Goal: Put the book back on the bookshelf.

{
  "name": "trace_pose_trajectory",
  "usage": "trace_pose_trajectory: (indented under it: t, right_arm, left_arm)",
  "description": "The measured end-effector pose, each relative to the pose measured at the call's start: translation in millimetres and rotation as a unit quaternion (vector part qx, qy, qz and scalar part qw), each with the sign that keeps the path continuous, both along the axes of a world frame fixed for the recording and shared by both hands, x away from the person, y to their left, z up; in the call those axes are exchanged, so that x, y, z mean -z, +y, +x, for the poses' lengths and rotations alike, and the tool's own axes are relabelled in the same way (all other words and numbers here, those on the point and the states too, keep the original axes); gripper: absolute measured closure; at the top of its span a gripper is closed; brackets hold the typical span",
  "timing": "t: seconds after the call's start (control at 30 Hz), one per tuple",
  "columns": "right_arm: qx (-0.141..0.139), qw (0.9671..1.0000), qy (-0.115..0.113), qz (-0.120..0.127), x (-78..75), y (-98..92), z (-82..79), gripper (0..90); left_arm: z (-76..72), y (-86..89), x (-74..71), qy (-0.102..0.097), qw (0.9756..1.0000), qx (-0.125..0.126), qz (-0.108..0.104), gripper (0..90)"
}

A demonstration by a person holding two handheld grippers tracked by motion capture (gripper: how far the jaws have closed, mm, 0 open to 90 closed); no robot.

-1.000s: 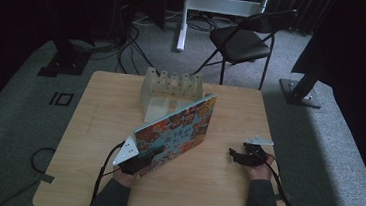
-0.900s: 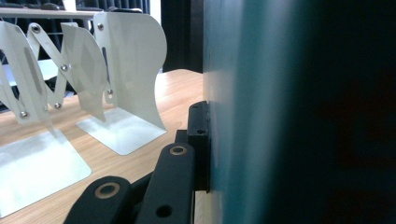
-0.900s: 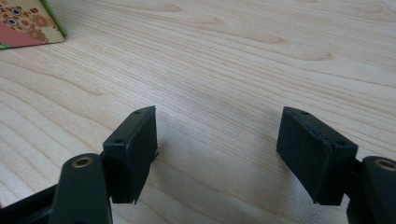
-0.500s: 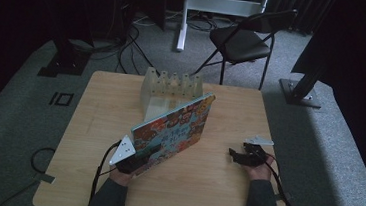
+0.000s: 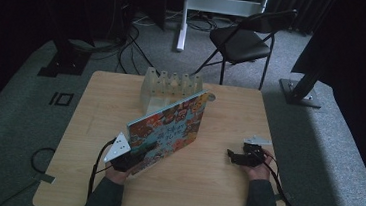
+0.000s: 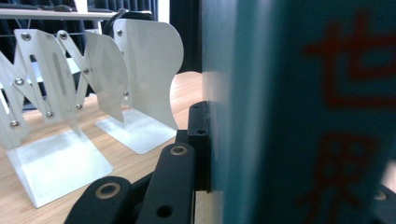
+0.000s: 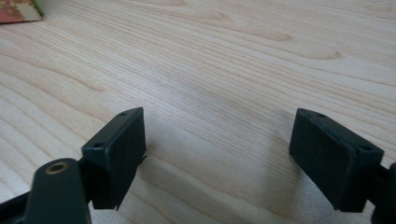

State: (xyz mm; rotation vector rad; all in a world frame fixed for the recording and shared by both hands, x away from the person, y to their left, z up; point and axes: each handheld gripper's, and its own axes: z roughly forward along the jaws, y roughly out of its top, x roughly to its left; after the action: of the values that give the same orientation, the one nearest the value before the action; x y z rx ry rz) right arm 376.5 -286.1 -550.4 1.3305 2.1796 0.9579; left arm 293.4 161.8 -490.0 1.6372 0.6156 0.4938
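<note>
Picture book (image 5: 171, 127) with cartoon cover, tilted over table (image 5: 223, 197) centre, clamped at its lower corner by left gripper (image 5: 133, 160), white metal book rack (image 5: 170, 87) just behind (far edge), right gripper (image 5: 231, 156) well apart, jaws just widened, nothing between.

So there's a square light-wood table (image 5: 113, 187) on grey carpet, with a person's two forearms coming in from the bottom edge. The left gripper (image 5: 133, 161) is clamped on the lower corner of a big colourful picture book (image 5: 171, 127), which is held up at a tilt, cover facing the camera, its top corner near the white expandable book rack (image 5: 165, 84) at the far side of the table. The right gripper (image 5: 230, 155) sits low over bare wood, well apart from the book, jaws having just spread with nothing between them. A black folding chair (image 5: 241, 40) stands behind the table.
</note>
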Motion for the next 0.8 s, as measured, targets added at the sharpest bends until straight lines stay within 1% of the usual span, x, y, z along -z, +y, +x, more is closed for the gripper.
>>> trace_pose_trajectory:
  t: [0.07,0.2,0.47,0.63,0.8]
  right_arm:
    - [0.003,1.0000,0.001,-0.001,0.2,0.0,0.4,15.6]
    - [0.004,1.0000,0.002,-0.001,0.1,0.0,0.4,15.6]
    - [0.004,1.0000,0.002,-0.001,0.1,0.0,0.4,15.6]
    - [0.004,1.0000,0.002,0.000,0.1,0.1,0.5,15.5]
    - [0.004,1.0000,0.002,0.000,0.1,0.0,0.5,15.5]
  left_arm:
    - [-0.1,2.4,-0.4,0.001,1.0000,-0.001,-0.001,81.0]
    - [-0.5,7.2,-0.8,0.004,1.0000,-0.005,-0.007,81.0]
    - [-1.8,13.5,-2.3,0.005,0.9999,-0.015,-0.006,81.0]
    - [-1.4,17.5,-2.0,0.009,0.9997,-0.021,-0.012,81.0]
    - [-2.7,20.3,-3.5,0.008,0.9996,-0.026,-0.009,81.0]
